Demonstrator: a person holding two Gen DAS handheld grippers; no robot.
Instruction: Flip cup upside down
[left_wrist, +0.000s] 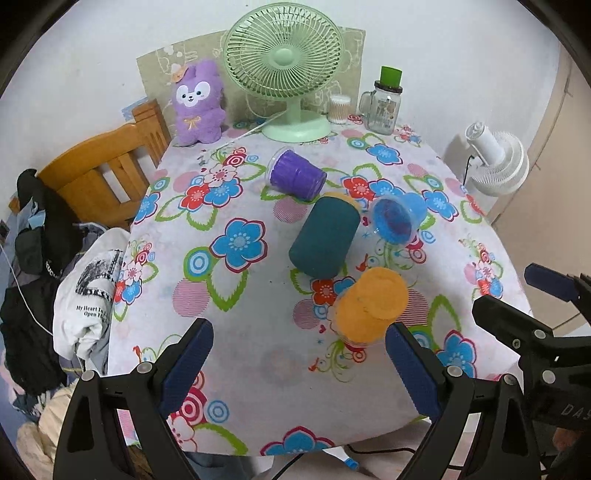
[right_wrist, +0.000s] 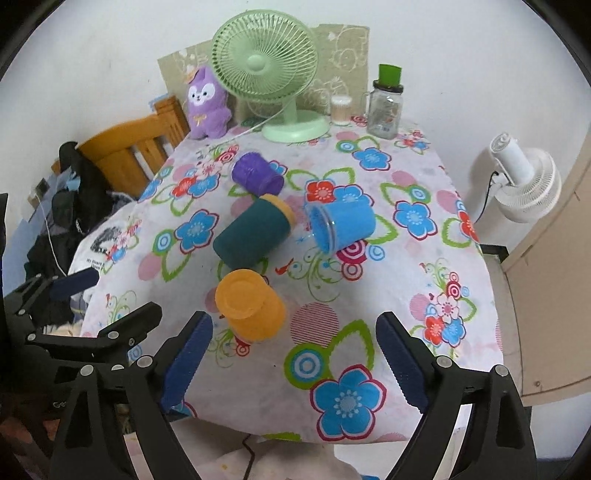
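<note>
Several cups lie on a flowered tablecloth (left_wrist: 240, 295). An orange cup (left_wrist: 369, 306) (right_wrist: 251, 306) stands upside down, its base facing up, nearest the grippers. A dark teal cup (left_wrist: 325, 238) (right_wrist: 255, 230) lies on its side. A blue cup (left_wrist: 399, 218) (right_wrist: 343, 225) and a purple cup (left_wrist: 295, 175) (right_wrist: 256, 173) also lie on their sides. My left gripper (left_wrist: 299, 362) is open and empty, just left of the orange cup. My right gripper (right_wrist: 295, 354) is open and empty, just right of the orange cup; its fingers also show in the left wrist view (left_wrist: 517, 321).
At the table's back stand a green desk fan (left_wrist: 284, 70), a purple plush toy (left_wrist: 199, 103), a glass jar with a green lid (left_wrist: 384, 103) and a cotton swab box (left_wrist: 338, 109). A wooden chair with clothes (left_wrist: 103, 173) is left. A white fan (left_wrist: 495, 162) is right.
</note>
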